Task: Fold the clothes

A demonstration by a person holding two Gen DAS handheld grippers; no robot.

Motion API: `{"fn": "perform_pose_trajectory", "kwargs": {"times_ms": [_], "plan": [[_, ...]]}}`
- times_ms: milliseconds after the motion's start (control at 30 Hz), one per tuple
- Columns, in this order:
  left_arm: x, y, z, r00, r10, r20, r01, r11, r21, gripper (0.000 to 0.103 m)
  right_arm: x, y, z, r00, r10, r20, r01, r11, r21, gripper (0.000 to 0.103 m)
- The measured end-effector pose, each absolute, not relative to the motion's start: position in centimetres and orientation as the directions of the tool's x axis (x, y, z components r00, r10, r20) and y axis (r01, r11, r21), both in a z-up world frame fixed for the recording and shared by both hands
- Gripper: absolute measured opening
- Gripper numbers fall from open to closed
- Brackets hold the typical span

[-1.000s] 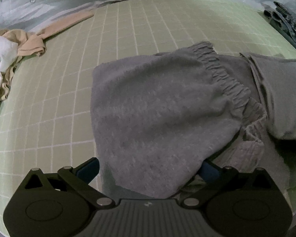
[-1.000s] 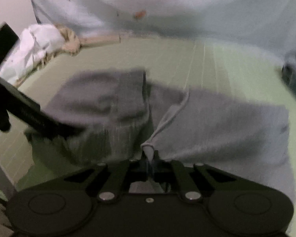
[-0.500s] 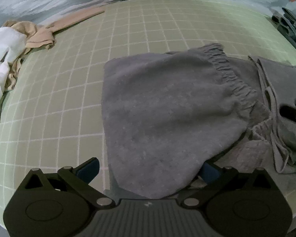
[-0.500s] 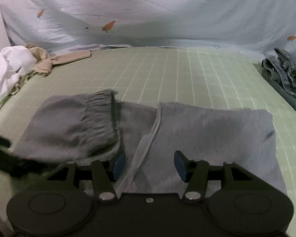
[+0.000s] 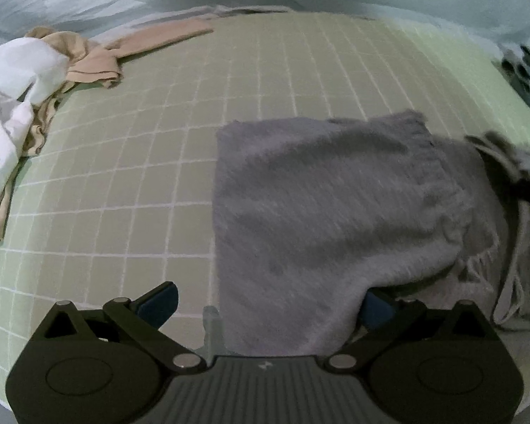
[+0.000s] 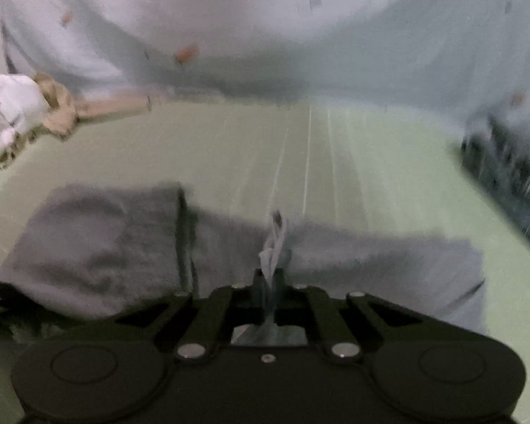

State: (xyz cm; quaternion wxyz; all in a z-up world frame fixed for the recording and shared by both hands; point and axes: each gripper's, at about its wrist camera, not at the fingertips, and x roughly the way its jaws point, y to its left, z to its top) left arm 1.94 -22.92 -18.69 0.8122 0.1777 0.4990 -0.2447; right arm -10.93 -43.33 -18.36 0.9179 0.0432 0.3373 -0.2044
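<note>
Garment: we see the grey fleece shorts (image 5: 328,212) lying on the green checked bed sheet (image 5: 159,162).
Left gripper (image 5: 265,304): our fingers stand apart, cloth between them.
Right gripper (image 6: 269,279): our fingers are together, clamped on the pale drawstring (image 6: 274,243).
Far left: white and beige crumpled clothes (image 5: 21,81).

My left gripper (image 5: 265,305) has a matte black body with two round caps behind its fingers (image 5: 159,302), which carry blue pads. Silver screws mark the linkage pivots, and a ribbed grey centre plate bears a small white mark. My right gripper (image 6: 269,277) is black too, with matching silver screws.
</note>
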Motion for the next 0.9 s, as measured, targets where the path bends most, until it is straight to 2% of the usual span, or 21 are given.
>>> {"fn": "perform_pose_trajectory", "kwargs": {"times_ms": [67,200,267,300,333,400,433,533,733,833,900], "plan": [[2.5,-22.5,-18.6,0.386,-0.226,-0.895,0.565,0.824,0.036,0.103,-11.4,-42.4,-17.2,0.717,-0.34,-0.608,0.381,0.922,-0.067,0.004],[3.2,-21.8,-18.4,0.37,-0.268,-0.889,0.567,0.824,-0.013,0.103,-10.1,-42.0,-20.5,0.639,-0.261,-0.724,0.331,0.942,-0.048,0.006],[3.3,-21.3,-17.9,0.354,-0.313,-0.881,0.577,0.815,-0.058,0.103,-10.0,-41.9,-21.2,0.613,-0.247,-0.751,0.328,0.944,-0.043,0.014],[3.3,-21.0,-17.6,0.344,-0.339,-0.876,0.583,0.808,-0.083,0.103,-10.2,-41.8,-21.1,0.61,-0.254,-0.75,0.338,0.94,-0.044,0.034],[3.4,-20.7,-17.3,0.334,-0.365,-0.869,0.59,0.8,-0.109,0.103,-10.5,-41.7,-20.9,0.608,-0.261,-0.749,0.348,0.937,-0.044,0.059],[3.4,-20.1,-16.6,0.314,-0.416,-0.853,0.602,0.782,-0.16,0.103,-11.1,-41.5,-20.5,0.608,-0.29,-0.739,0.369,0.927,-0.061,0.074],[3.5,-20.0,-16.6,0.32,-0.41,-0.854,0.588,0.793,-0.16,0.103,-11.5,-41.6,-20.4,0.592,-0.317,-0.741,0.391,0.917,-0.08,0.078],[4.1,-19.8,-17.3,0.349,-0.364,-0.864,0.541,0.83,-0.132,0.103,-12.7,-42.1,-20.2,0.54,-0.386,-0.748,0.454,0.882,-0.127,0.088],[5.2,-20.8,-19.8,0.336,-0.276,-0.9,0.497,0.864,-0.08,0.1,-15.2,-43.4,-20.5,0.48,-0.426,-0.767,0.52,0.842,-0.143,0.094],[5.0,-21.6,-20.4,0.332,-0.264,-0.905,0.514,0.855,-0.061,0.095,-16.0,-43.4,-20.5,0.469,-0.432,-0.771,0.527,0.837,-0.149,0.096],[5.1,-21.7,-21.0,0.318,-0.254,-0.913,0.497,0.865,-0.067,0.086,-16.4,-43.3,-20.4,0.472,-0.427,-0.771,0.525,0.839,-0.143,0.097]]}}
